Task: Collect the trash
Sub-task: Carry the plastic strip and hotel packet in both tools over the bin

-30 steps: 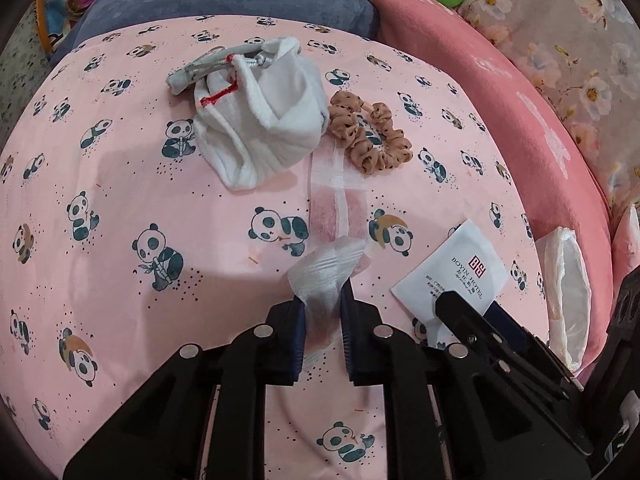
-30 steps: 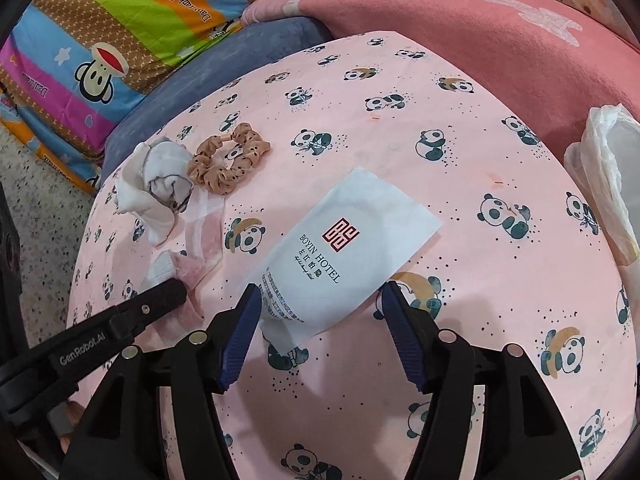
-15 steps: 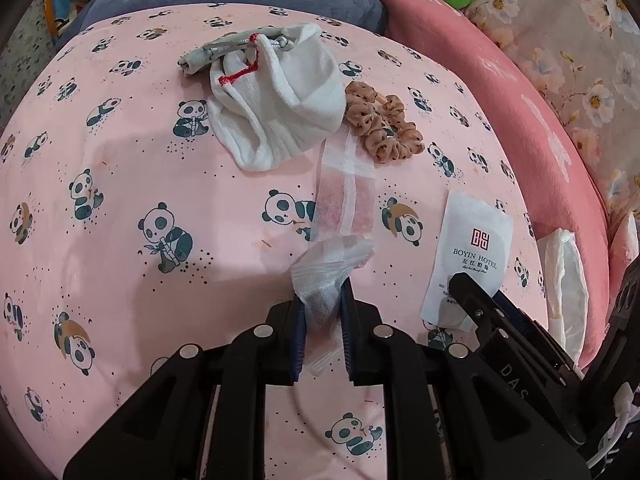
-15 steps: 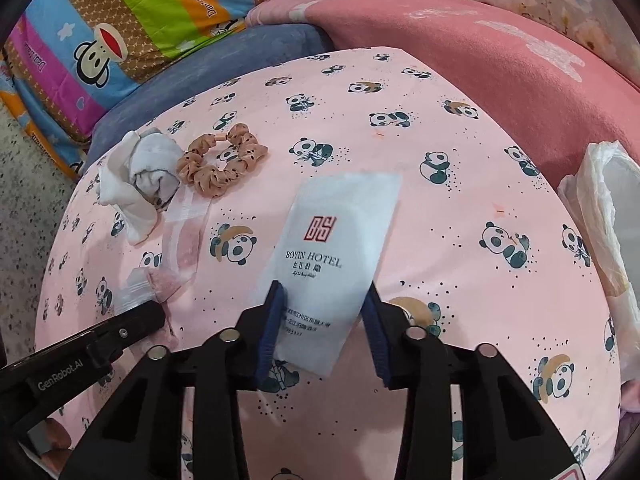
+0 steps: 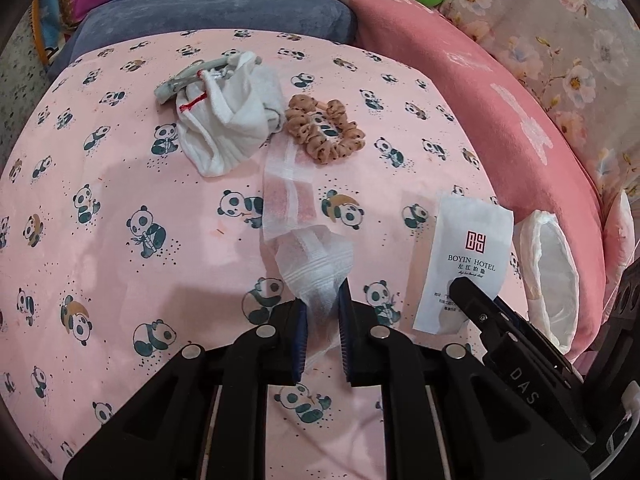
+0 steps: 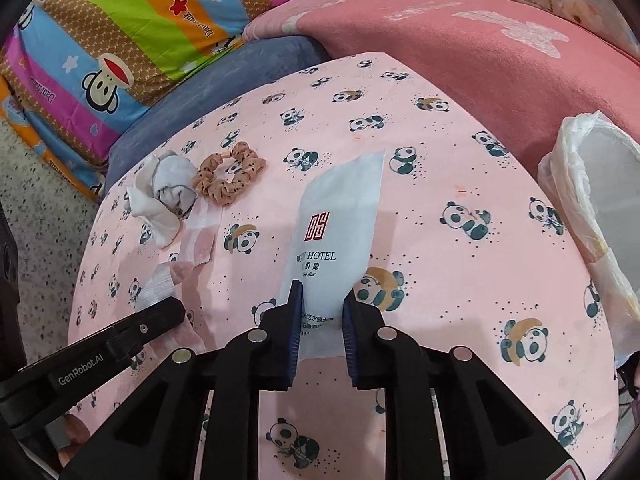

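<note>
My left gripper [image 5: 323, 308] is shut on the near end of a long clear wrapper [image 5: 290, 196] that trails across the pink panda sheet [image 5: 120, 208] toward the scrunchie. My right gripper [image 6: 320, 308] is shut on the near end of a white "Boyin Hotel" packet [image 6: 340, 216], lifted so it stands tilted above the sheet. The packet also shows in the left wrist view [image 5: 468, 256], with the right gripper's finger on it. The wrapper shows in the right wrist view [image 6: 196, 240], with the left gripper [image 6: 176, 308] at its near end.
A white sock [image 5: 228, 120] and a tan scrunchie [image 5: 324, 132] lie at the far side of the sheet. A white plastic-lined bin [image 6: 600, 200] stands at the right, also seen in the left wrist view [image 5: 552, 264]. Pink and blue cushions and a striped blanket lie behind.
My right gripper closed on the hotel packet and raised it, turning it upright. My left gripper, still shut on the wrapper, pulled back and lifted its near end.
</note>
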Motion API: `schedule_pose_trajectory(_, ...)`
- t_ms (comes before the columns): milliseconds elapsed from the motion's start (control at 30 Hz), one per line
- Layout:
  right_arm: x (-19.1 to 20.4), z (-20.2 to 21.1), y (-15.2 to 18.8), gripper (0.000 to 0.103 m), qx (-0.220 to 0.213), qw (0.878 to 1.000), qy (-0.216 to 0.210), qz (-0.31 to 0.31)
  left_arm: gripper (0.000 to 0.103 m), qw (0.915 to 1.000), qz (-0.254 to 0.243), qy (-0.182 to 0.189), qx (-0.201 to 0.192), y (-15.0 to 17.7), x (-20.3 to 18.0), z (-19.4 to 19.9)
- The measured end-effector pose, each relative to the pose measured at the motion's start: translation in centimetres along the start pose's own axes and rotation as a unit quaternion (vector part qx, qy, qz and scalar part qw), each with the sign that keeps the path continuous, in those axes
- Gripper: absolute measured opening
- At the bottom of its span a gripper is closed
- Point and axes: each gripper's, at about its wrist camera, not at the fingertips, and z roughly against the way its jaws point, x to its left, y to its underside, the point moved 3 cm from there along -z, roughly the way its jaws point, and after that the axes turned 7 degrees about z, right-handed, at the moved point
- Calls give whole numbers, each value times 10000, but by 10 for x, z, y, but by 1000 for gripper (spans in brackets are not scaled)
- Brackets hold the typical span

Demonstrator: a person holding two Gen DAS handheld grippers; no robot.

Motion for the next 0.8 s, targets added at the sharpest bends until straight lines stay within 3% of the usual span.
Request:
schedule_pose_trajectory(400, -55, 62, -9, 19, -550, 9975, -10, -442, 8, 9966, -726, 331, -205, 6, -89, 24)
schedule_pose_trajectory(800, -141, 131, -8, 19, -1165, 9869, 267, -1080, 8, 9832, -1544, 929, -295, 13, -196, 35)
